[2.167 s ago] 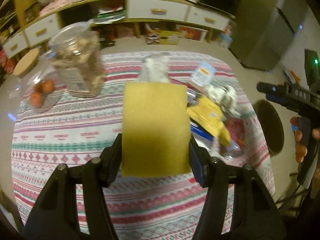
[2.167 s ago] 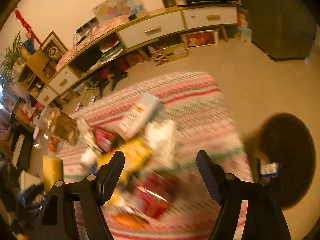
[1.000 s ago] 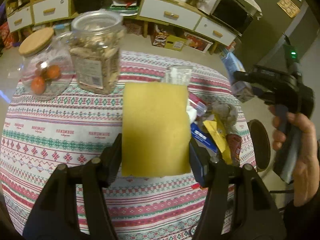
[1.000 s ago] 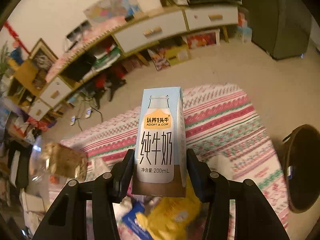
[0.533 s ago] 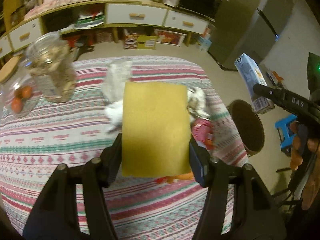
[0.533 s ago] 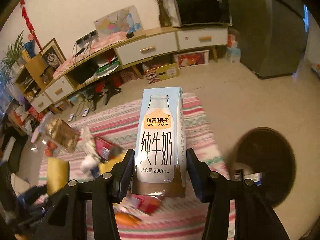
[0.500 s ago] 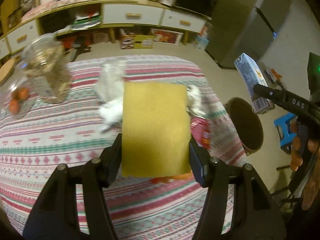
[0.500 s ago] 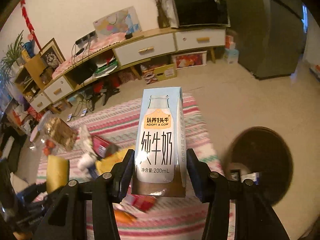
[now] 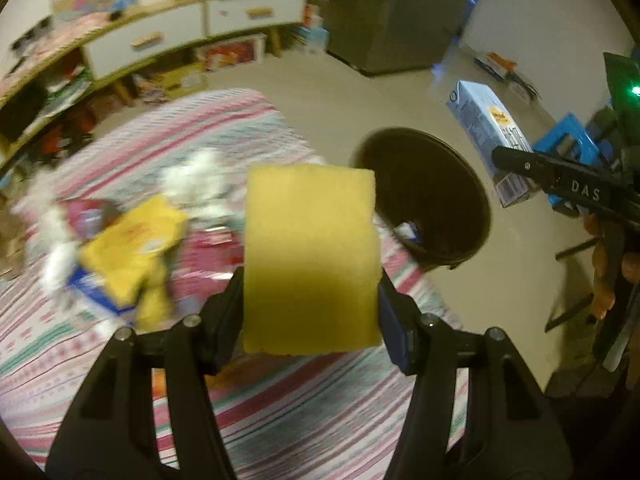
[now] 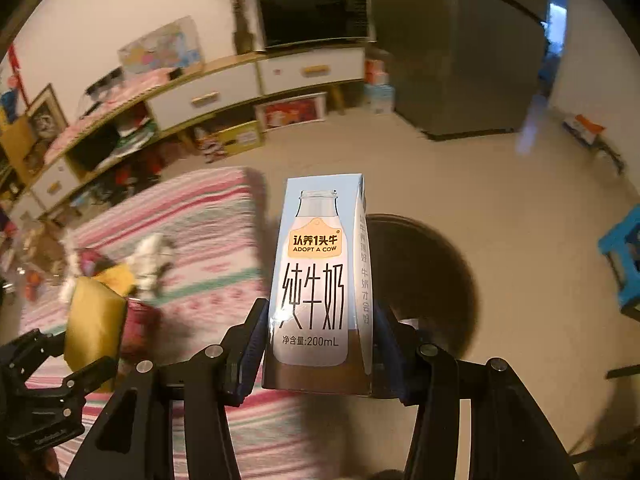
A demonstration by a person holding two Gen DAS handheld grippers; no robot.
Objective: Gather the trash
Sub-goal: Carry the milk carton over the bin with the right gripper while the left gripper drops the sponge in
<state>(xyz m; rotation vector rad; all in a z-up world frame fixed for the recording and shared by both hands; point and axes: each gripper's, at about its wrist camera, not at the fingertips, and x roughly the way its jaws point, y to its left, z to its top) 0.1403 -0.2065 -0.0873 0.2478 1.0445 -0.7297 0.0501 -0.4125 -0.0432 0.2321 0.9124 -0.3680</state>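
In my right hand-held gripper [image 10: 320, 340] a pale blue milk carton [image 10: 320, 280] stands upright, clamped low on both sides by the pads. Its front panel shows a white bottle drawing, an orange tag reading "ADOPT A COW" under a line of Chinese characters, three large black characters, and "200mL" near the base, above a brown band. In the right wrist view the carton hangs over the near rim of a round dark trash bin [image 10: 432, 264] that stands on the beige floor, just beside the edge of the bench [image 10: 208, 216] with its pink, white and green striped cloth.

My left hand-held gripper [image 9: 310, 304] holds a plain yellow sponge [image 9: 310, 256], a flat rectangle gripped by its long edges, with no writing visible on it. It hovers over the bench edge nearest the bin. Behind it on the cloth lies blurred litter: a crumpled yellow wrapper [image 9: 136, 240], white tissue wads [image 9: 196, 180] and a red packet [image 9: 88, 212]. The letters "DAS" show on the right tool's body in the left wrist view. A blue stool [image 10: 624, 256] stands on the floor at right.
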